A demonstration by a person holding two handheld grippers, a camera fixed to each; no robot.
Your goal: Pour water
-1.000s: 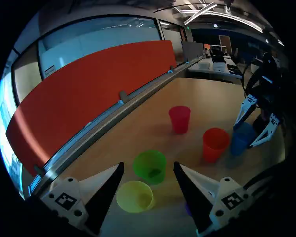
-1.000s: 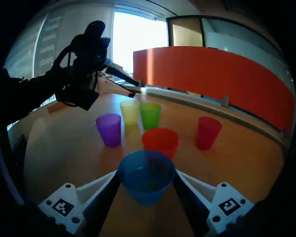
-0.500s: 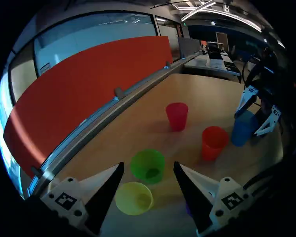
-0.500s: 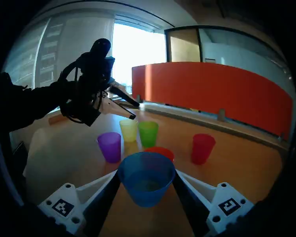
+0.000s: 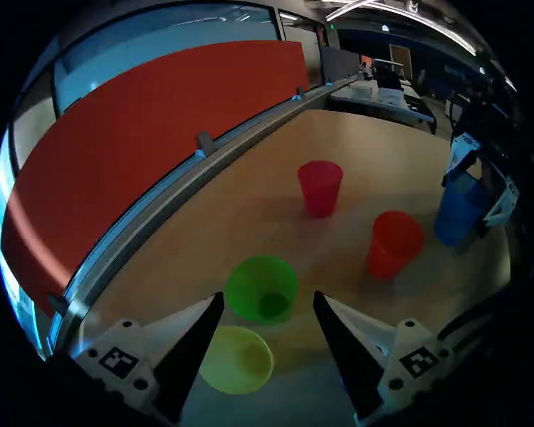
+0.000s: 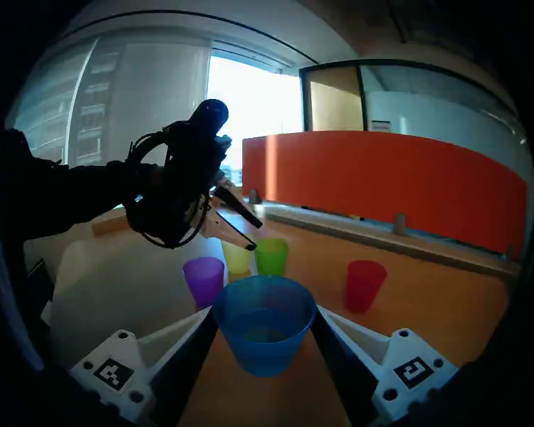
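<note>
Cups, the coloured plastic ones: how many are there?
6. Blue plastic cup in the right claw. Standing on the wooden table, all plastic: purple cup, yellow cup, green cup, red cup, orange cup. None seems hidden.

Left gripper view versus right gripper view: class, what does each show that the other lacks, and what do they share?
Left gripper view adds: the orange cup and distant desks. Right gripper view adds: the bright window and a dark sleeve. Shared: green cup, yellow cup, red cup, and the blue cup in the right gripper.
</note>
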